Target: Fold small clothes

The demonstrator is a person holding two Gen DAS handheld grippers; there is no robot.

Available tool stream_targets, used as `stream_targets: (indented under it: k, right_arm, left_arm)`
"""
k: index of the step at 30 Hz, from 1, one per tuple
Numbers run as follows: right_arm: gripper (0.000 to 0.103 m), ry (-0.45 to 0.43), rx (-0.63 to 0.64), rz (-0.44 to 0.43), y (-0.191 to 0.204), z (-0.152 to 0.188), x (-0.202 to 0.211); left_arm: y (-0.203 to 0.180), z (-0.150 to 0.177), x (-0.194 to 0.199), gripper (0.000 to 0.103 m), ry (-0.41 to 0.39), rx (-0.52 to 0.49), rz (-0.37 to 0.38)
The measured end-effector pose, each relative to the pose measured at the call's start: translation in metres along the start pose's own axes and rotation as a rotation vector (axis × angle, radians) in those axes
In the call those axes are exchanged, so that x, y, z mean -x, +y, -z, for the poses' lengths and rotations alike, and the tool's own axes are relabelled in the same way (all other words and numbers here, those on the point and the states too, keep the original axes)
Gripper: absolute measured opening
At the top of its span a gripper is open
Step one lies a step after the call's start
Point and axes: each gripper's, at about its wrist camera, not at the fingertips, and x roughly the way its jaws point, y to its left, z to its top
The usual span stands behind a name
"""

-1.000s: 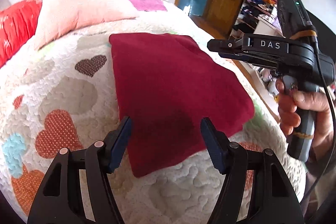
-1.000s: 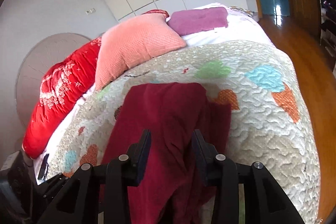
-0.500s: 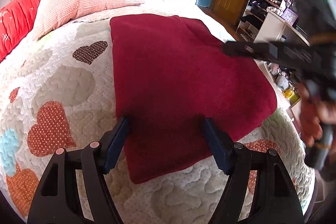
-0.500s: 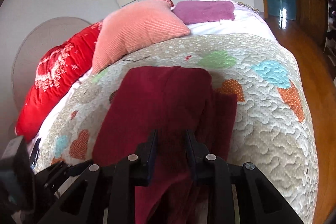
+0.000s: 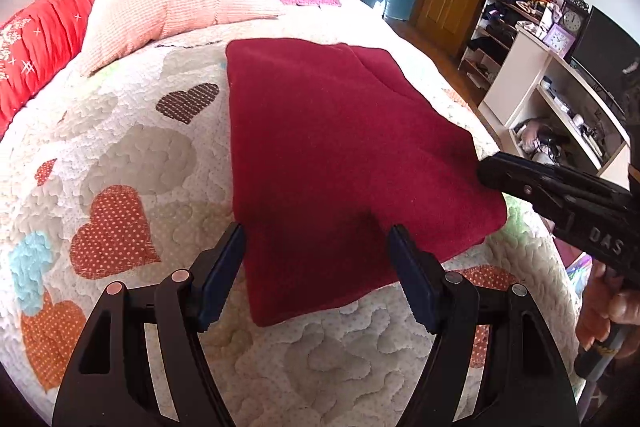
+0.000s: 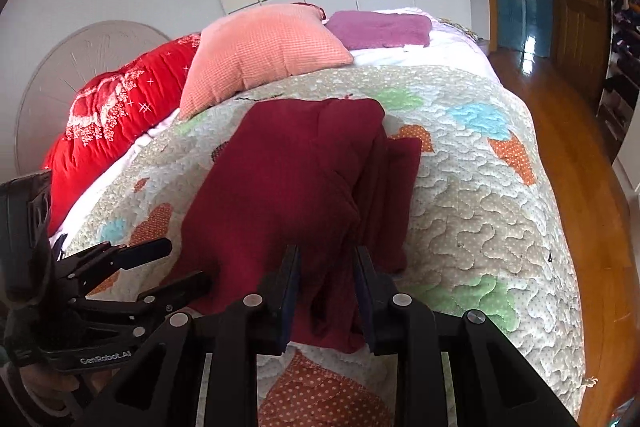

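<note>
dark red cloth (image 5: 340, 155) | folded into rough rectangle | flat on heart-patterned quilt (image 5: 132, 163) | right edge layered

Right gripper (image 6: 326, 283): jaws narrower than a second ago, now a slim gap with a fold of the cloth (image 6: 288, 179) between the pads; whether the pads press it cannot be told. In the left view it sits lower, its tip at the cloth's right edge, where a second ago it hung above the far right corner.

Left gripper (image 5: 316, 259): jaws a little wider than a second ago, straddling the cloth's near edge.

Cloth: in the left view it spreads larger and flatter, near corner closer to the jaws.
</note>
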Motion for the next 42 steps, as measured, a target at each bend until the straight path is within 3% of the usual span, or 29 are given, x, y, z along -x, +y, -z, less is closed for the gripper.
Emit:
stream_targets:
  k: [3,8,10,11,12,14,17,20,22,24,26,28,29,30,31,32,33,35,38,42]
  right_arm:
    - [0.025,-0.006,-0.005,-0.012,0.006,0.005,0.005]
    - [0.025,0.095,-0.024,0.027,-0.001,0.021,-0.021]
    - [0.027,0.083,-0.064,-0.012,-0.009,0.023,-0.017]
    - [0.033,0.033,-0.098,-0.044,-0.014,0.019,-0.005]
    - [0.05,0.033,-0.098,-0.044,-0.014,0.019,-0.005]
    - [0.073,-0.026,-0.136,-0.037,-0.021,0.014,0.005]
    - [0.078,-0.068,-0.198,-0.045,-0.035,0.005,0.004]
    - [0.083,-0.035,-0.248,-0.07,-0.048,-0.006,-0.022]
    - [0.083,0.017,-0.318,-0.123,-0.063,-0.014,-0.054]
    - [0.084,0.014,-0.354,-0.162,-0.069,-0.017,-0.068]
    - [0.084,0.014,-0.362,-0.177,-0.071,-0.019,-0.075]
    - [0.084,0.032,-0.369,-0.214,-0.072,-0.021,-0.09]
    - [0.082,0.033,-0.364,-0.231,-0.072,-0.023,-0.095]
    - [0.069,0.027,-0.351,-0.237,-0.071,-0.024,-0.098]
    - [0.067,0.03,-0.331,-0.234,-0.067,-0.026,-0.1]
    - [0.057,0.033,-0.311,-0.225,-0.064,-0.027,-0.099]
    - [0.05,0.03,-0.298,-0.229,-0.061,-0.028,-0.095]
    - [0.045,0.02,-0.265,-0.222,-0.056,-0.03,-0.083]
    - [0.043,0.02,-0.245,-0.256,-0.041,-0.029,-0.058]
    - [0.043,0.048,-0.223,-0.323,-0.008,-0.009,-0.025]
  left_arm:
    - [0.002,0.001,0.007,0.073,-0.008,0.013,0.001]
    - [0.004,0.005,0.019,0.073,-0.02,0.014,-0.005]
    - [0.009,0.005,0.022,0.073,-0.019,0.03,0.013]
    - [0.012,0.004,0.023,0.073,-0.017,0.041,0.027]
    - [0.016,0.002,0.022,0.073,-0.016,0.056,0.044]
    - [0.026,-0.004,0.019,0.073,-0.007,0.101,0.084]
    - [0.039,-0.013,0.007,0.076,0.004,0.178,0.106]
    - [0.046,-0.021,-0.008,0.076,0.003,0.219,0.127]
    - [0.05,-0.026,-0.023,0.076,0.032,0.234,0.161]
    - [0.054,-0.03,-0.04,0.076,0.064,0.251,0.186]
    - [0.055,-0.033,-0.055,0.086,0.084,0.259,0.197]
    - [0.057,-0.036,-0.063,0.087,0.069,0.28,0.233]
    - [0.057,-0.036,-0.067,0.087,0.071,0.287,0.254]
    - [0.056,-0.037,-0.071,0.087,0.079,0.291,0.268]
    - [0.055,-0.038,-0.074,0.083,0.09,0.285,0.276]
    - [0.053,-0.039,-0.073,0.077,0.093,0.275,0.272]
    - [0.052,-0.039,-0.07,0.074,0.089,0.268,0.269]
    - [0.048,-0.039,-0.055,0.058,0.073,0.23,0.251]
    - [0.044,-0.033,-0.018,0.055,0.057,0.19,0.24]
    - [0.043,-0.007,0.043,0.055,0.038,0.114,0.171]
